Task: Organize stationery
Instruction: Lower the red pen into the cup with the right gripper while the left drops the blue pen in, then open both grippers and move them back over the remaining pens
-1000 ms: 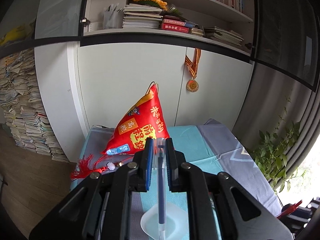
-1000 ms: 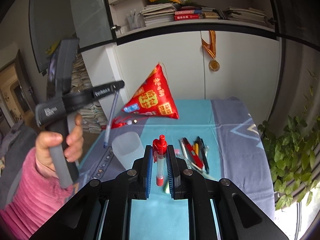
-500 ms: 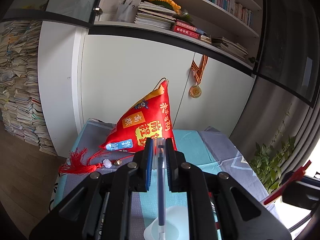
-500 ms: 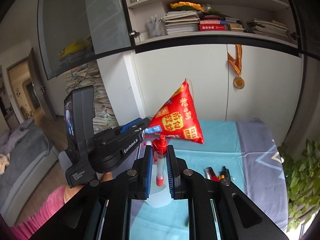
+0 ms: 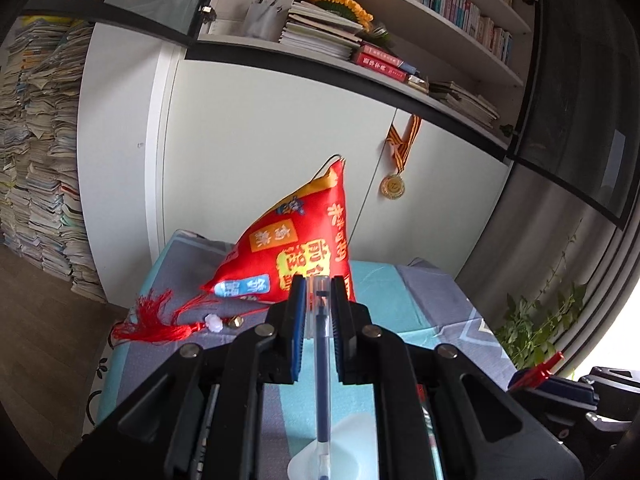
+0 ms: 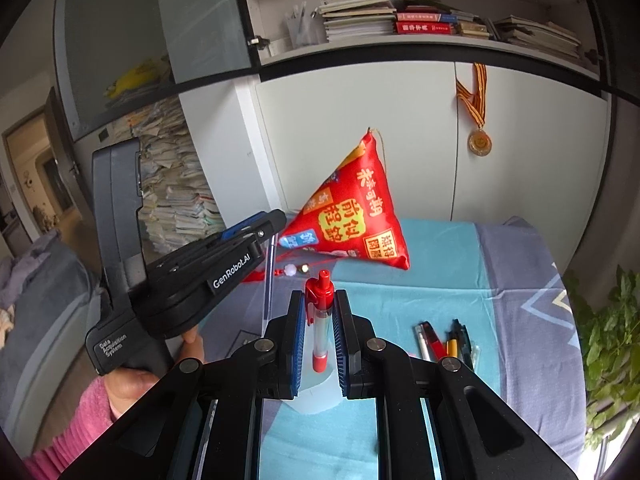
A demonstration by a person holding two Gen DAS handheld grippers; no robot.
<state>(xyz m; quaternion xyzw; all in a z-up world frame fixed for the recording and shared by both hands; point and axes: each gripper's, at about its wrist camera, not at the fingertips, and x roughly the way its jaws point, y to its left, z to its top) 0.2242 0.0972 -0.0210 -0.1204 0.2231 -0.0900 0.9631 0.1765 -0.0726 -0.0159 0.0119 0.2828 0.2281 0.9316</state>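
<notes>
My left gripper [image 5: 318,286] is shut on a blue pen [image 5: 322,364] that hangs down with its tip over a frosted white cup [image 5: 348,450]. The same gripper [image 6: 276,220] and pen [image 6: 269,280] show at the left of the right wrist view. My right gripper [image 6: 319,300] is shut on a red pen [image 6: 320,320], held upright above the cup [image 6: 316,394]. In the left wrist view the right gripper [image 5: 560,380] sits at the lower right, its red pen top [image 5: 540,366] sticking out. Several loose pens [image 6: 444,340] lie on the blue tablecloth [image 6: 500,300].
A red triangular pouch [image 6: 352,220] with a red tassel [image 5: 152,322] stands at the back of the table. White cabinet doors with a hanging medal [image 6: 479,142] are behind. Stacks of paper [image 5: 36,160] are at the left, a plant [image 6: 608,340] at the right.
Both grippers have risen and tilted up, each still holding its pen. The left gripper has come closer to the cup in the right wrist view.
</notes>
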